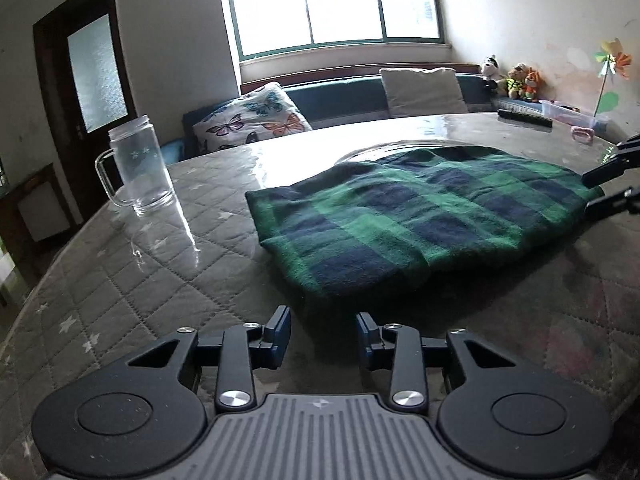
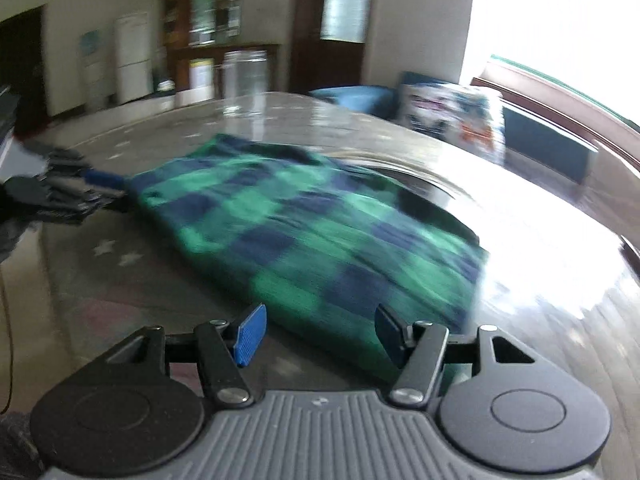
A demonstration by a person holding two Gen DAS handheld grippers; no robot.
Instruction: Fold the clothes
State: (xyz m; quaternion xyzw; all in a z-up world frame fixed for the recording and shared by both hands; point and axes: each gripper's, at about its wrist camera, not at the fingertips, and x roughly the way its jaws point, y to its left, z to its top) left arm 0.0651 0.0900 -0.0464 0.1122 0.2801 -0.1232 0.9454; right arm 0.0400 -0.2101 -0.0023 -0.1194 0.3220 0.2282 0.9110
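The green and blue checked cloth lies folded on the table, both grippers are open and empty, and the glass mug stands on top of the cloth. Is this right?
Not fully. The glass mug stands on the quilted table cover, apart from the checked cloth, as the left wrist view shows. The rest holds: the left gripper and right gripper are open and empty.

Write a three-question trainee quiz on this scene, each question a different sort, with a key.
1. True or false: the left tool is shut on the plaid cloth.
2. What stands left of the cloth in the left wrist view? A) glass mug B) kettle C) bowl
3. Fill in: the right tool has its jaws ____.

Key: 1 false, it is open, holding nothing; 2 A, the glass mug; 3 open.
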